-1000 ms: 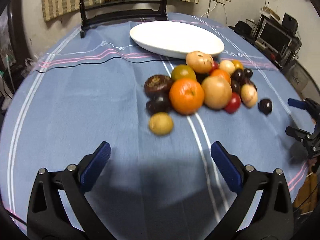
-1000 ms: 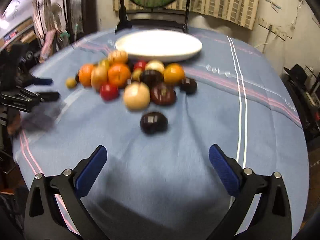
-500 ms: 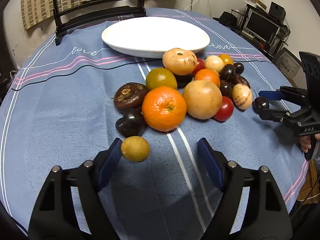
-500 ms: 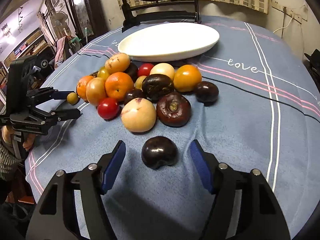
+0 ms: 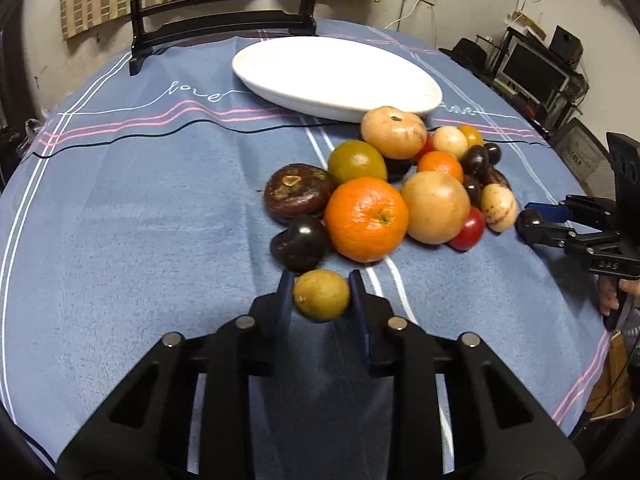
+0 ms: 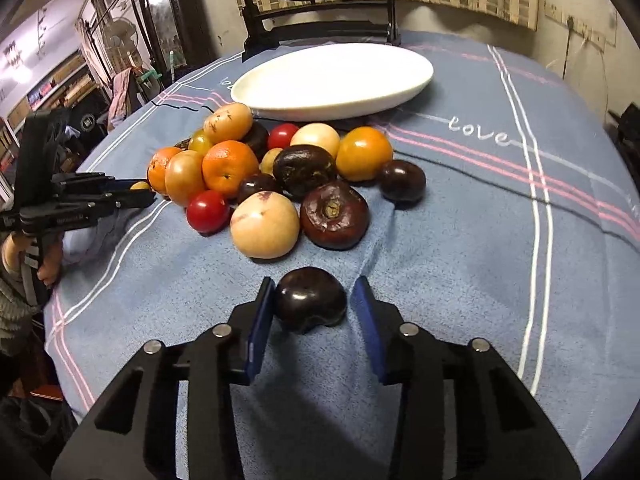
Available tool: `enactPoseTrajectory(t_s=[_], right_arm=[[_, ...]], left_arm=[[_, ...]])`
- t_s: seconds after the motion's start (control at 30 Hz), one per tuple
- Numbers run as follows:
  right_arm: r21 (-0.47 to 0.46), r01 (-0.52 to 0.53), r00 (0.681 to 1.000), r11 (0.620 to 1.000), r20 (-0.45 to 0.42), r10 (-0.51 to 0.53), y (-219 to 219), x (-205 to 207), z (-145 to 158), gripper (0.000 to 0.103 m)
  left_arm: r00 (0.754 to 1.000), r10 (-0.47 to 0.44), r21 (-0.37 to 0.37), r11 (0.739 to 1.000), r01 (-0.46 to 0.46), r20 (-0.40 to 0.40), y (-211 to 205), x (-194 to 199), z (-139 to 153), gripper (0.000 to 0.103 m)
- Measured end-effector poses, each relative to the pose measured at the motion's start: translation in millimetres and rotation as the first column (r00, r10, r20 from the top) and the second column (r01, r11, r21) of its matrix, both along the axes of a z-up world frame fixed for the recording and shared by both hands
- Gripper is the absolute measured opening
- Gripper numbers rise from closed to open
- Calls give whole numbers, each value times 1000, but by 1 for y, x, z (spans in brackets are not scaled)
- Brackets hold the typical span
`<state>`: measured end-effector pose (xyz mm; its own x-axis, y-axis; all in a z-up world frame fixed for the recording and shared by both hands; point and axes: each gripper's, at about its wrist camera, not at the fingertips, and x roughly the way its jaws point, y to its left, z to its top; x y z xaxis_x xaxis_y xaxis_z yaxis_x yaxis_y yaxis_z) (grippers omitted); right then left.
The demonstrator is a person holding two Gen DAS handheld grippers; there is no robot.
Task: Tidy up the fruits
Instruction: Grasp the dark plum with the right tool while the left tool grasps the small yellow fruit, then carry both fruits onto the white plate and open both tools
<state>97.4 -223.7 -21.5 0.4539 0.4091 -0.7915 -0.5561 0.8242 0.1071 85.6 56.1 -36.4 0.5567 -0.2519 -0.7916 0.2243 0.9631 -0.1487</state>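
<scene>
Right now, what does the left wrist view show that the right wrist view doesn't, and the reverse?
Left wrist only: the left gripper with its pads pressed on both sides of the yellow-green fruit, and a monitor at far right.
Right wrist only: the right gripper, whose jaws have just been closing around the dark purple fruit, with a gap left at one pad. Also a standing fan.
Both: the white plate, the fruit pile, the blue tablecloth, and the opposite gripper side-on.

Place: lived-in home room
Evidence: tableclothed table (image 5: 120,220), bookshelves (image 6: 60,88) upper left, monitor (image 5: 534,70) upper right, standing fan (image 6: 118,38)
</scene>
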Motion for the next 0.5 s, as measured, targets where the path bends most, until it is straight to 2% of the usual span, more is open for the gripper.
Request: enactPoseTrajectory(t_s=[0.13,0.3,0.4,0.5], right_arm=[[-7,6,1000,1000,17,-6,1,-1,1,36],[-37,10,999,999,44,-9,7,-4,1,36],[-65,-17,996,998,89,23,14,-13,5,36],[-67,-52,995,996,86,58,20,-22,7,36]], left_arm=[[998,-42,26,999,41,51,-13,-13,8,28],[996,-59,13,998,59,68,-19,-21,13,28],[995,-61,5,998,60,79,-19,-24,19,28],[994,-61,-6,998,62,94,-17,-27,28,28]])
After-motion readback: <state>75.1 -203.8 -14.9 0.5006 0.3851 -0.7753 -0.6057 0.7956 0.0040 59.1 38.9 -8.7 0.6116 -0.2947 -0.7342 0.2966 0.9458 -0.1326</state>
